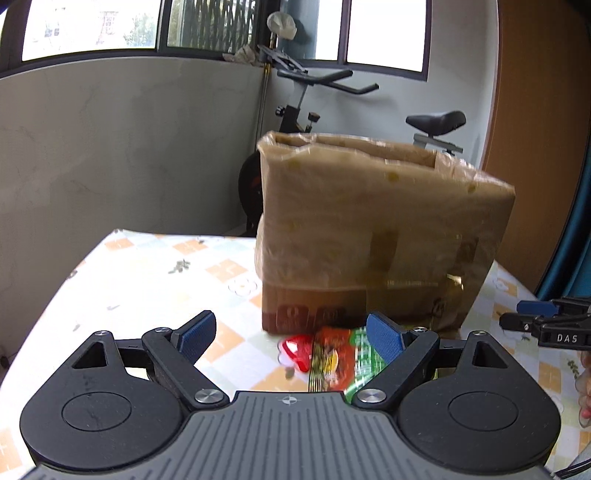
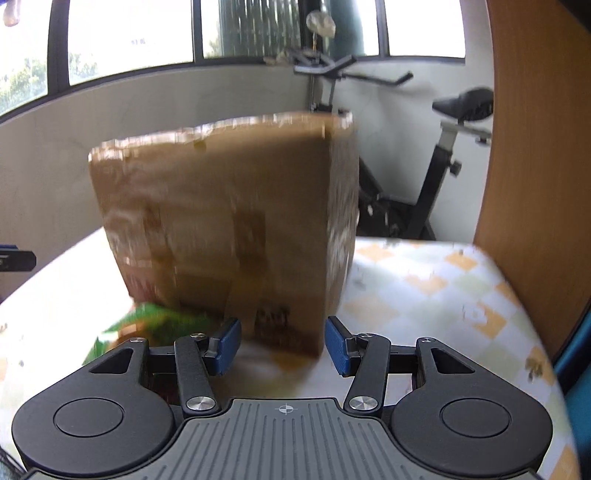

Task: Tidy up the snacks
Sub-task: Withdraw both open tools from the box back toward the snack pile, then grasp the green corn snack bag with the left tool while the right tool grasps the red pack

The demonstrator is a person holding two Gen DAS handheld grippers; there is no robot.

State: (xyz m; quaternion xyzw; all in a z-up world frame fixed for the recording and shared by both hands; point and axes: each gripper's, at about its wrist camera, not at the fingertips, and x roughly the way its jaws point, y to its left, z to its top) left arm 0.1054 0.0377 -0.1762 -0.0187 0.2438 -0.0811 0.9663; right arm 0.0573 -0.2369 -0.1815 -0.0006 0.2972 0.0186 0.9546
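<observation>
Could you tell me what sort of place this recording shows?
Probably a room in a home: an exercise bike stands by the windows, and a table with a patterned cloth holds a cardboard box.

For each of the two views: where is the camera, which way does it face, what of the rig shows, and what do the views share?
Left wrist: on the left hand-held gripper, looking forward and down at snack packets before the cardboard box; its open fingers show, and the right hand-held gripper at the right edge.
Right wrist: on the right hand-held gripper, facing the box's corner; its fingers show, nothing between.
Shared: box, checked tablecloth, exercise bike, windows.
</observation>
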